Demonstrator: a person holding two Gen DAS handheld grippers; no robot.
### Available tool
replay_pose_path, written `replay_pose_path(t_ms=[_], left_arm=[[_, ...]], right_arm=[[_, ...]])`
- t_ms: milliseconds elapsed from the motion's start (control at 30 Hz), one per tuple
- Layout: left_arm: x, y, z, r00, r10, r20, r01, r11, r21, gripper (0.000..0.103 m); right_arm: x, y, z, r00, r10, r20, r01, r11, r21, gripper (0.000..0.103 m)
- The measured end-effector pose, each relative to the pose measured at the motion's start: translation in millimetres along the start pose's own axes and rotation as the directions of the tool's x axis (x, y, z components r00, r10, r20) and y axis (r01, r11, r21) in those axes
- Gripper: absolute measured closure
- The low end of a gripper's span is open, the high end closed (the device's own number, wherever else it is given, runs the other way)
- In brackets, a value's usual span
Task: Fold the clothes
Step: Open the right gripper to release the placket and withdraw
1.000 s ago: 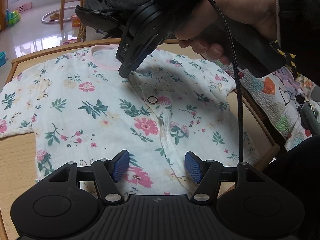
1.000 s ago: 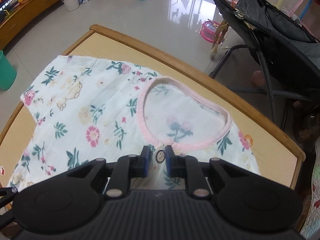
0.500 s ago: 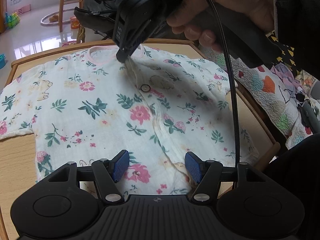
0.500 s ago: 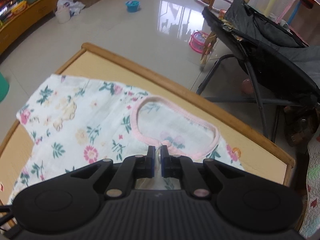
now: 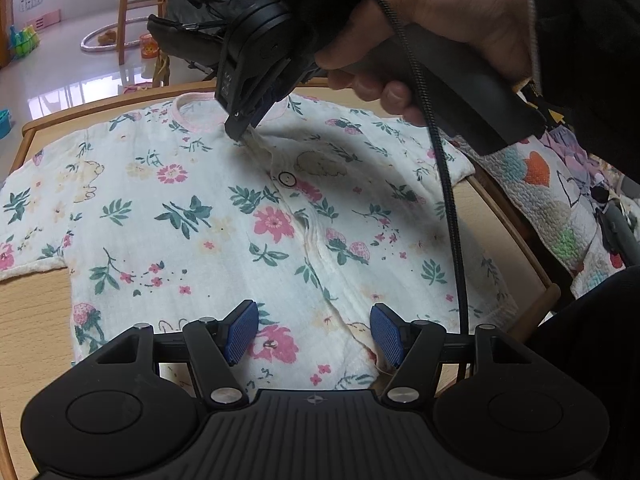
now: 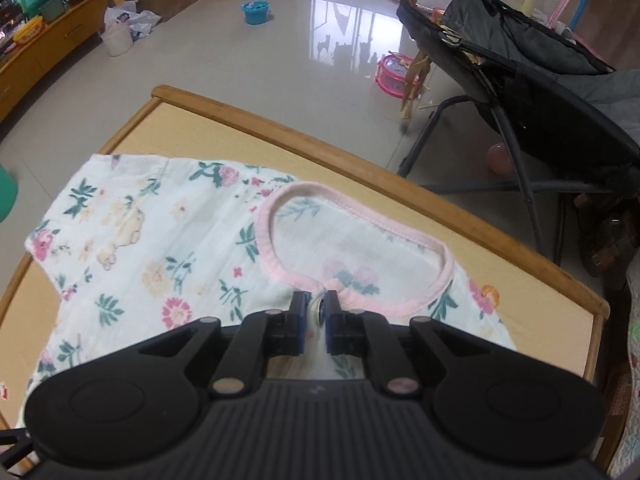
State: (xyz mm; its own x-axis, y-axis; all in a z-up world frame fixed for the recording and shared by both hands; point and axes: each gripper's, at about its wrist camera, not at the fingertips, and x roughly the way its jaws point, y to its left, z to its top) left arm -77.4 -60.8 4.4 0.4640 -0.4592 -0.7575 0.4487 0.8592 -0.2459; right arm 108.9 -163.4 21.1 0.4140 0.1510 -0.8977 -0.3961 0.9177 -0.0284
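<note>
A white floral baby shirt [image 5: 224,216] with a pink collar lies flat, front up, on a wooden table [image 5: 32,312]. My left gripper [image 5: 312,334] is open and empty, just above the shirt's bottom hem by the front placket. My right gripper [image 6: 314,314] is shut on the shirt's placket with its top button, just below the pink collar [image 6: 360,224]. In the left wrist view the right gripper [image 5: 244,130] pinches that cloth and lifts it slightly off the table.
The table has a raised wooden rim [image 6: 320,148]. A black folding chair [image 6: 520,80] stands beyond the far edge. A patterned quilt [image 5: 560,208] lies off the table's right side. Toys and bins sit on the shiny floor [image 6: 280,40].
My right gripper has closed fully on the placket at the collar and pulled it up and toward the collar side. My left gripper has stayed open over the hem.
</note>
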Motion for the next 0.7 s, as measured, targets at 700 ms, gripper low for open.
replay_pose_path(t_ms=[700], left_arm=[[-30.0, 34.9, 4.7, 1.0, 0.031, 0.007, -0.029, 0.982, -0.186, 0.039]], right_arm=[[-28.8, 13.5, -76.6, 0.997, -0.058, 0.043, 0.056, 0.997, 0.051, 0.077]])
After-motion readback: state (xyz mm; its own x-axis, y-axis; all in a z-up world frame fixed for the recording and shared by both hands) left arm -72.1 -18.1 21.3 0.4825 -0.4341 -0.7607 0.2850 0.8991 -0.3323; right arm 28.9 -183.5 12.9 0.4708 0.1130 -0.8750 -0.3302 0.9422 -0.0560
